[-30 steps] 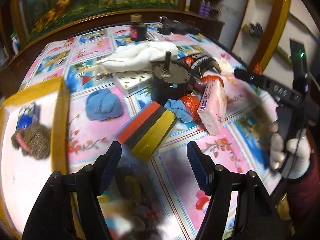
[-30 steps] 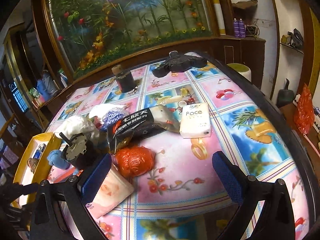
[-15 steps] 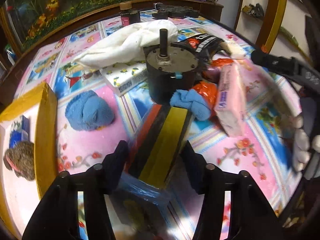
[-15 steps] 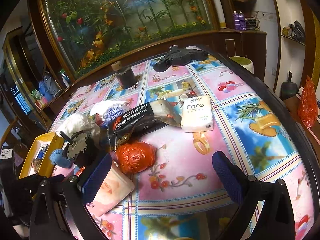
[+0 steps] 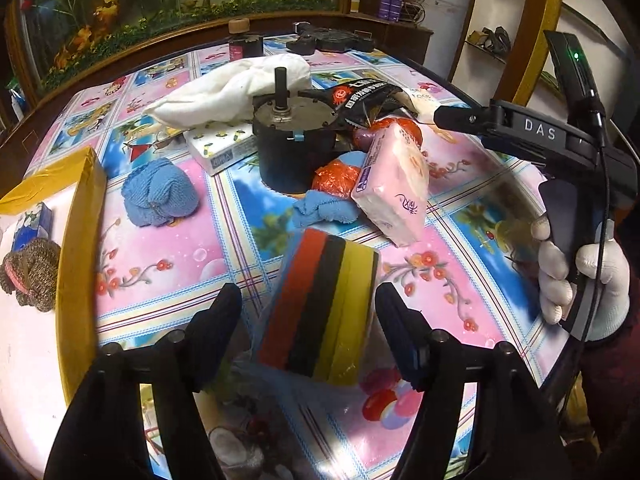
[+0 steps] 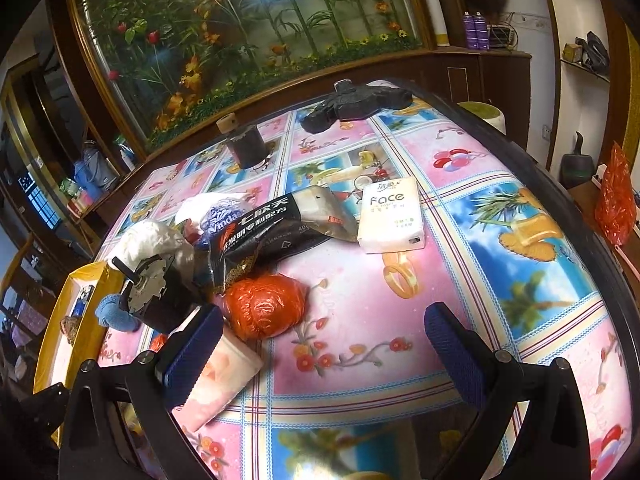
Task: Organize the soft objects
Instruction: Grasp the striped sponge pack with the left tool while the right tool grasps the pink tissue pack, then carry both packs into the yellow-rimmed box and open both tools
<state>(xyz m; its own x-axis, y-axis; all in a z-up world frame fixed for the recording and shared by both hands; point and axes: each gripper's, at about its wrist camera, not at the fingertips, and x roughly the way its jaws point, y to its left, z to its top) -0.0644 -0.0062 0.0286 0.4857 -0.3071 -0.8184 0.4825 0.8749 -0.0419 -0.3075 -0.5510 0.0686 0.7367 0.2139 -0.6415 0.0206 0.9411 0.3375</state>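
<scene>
While two blue cloths point(image 5: 160, 194) lie out, one striped sponge point(image 5: 324, 304) does.

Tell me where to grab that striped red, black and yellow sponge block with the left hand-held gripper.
Grip the striped red, black and yellow sponge block across its two long outer sides, red and yellow. Come from its near end, where the left hand-held gripper already straddles it with jaws just reopened. The stripes run along the gripper's line, so the pads would meet flat, parallel faces.

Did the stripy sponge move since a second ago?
Yes. The striped sponge has turned and now lies between the left gripper's just-reopened fingers, farther from the blue knitted ball.
</scene>
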